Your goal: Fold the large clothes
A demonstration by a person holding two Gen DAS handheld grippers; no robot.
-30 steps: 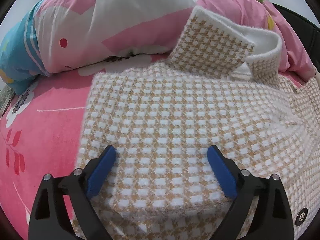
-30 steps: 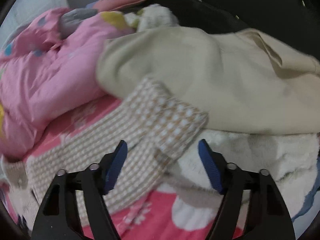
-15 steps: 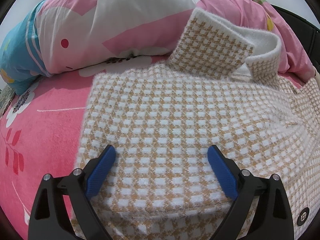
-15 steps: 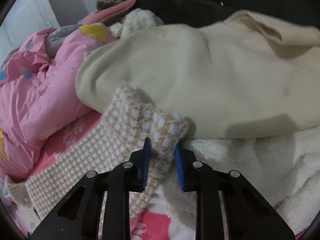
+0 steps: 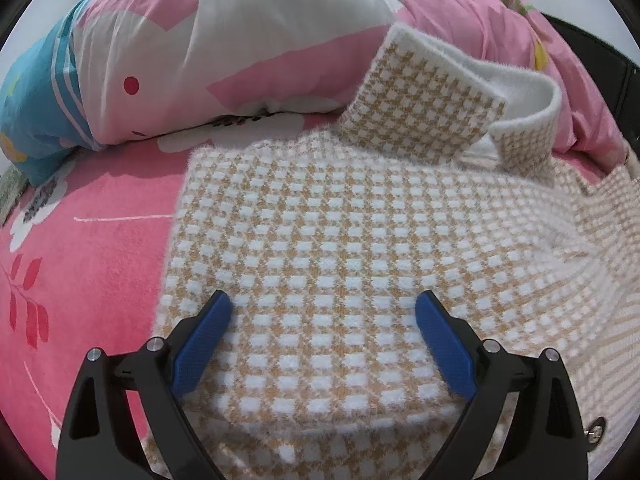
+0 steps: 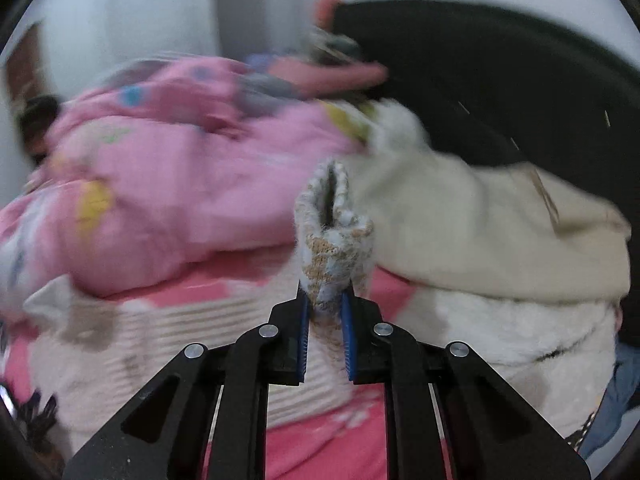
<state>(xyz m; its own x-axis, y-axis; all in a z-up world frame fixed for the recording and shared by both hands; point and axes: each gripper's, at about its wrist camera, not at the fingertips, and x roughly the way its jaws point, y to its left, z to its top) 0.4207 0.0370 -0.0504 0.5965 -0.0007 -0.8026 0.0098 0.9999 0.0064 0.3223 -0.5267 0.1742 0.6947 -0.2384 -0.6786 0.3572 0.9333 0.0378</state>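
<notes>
We find the left gripper (image 5: pixel 324 312) spread wide over the checked sweater (image 5: pixel 340 240), and the right gripper (image 6: pixel 326 312) clamped on its cuff (image 6: pixel 334 232).

Even, soft light; left view sharp, right view motion-blurred; fisheye edges vignetted black.

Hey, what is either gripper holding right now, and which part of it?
The right gripper is shut on the checked sweater's sleeve cuff. The left gripper is open over the sweater body, holding nothing.
</notes>
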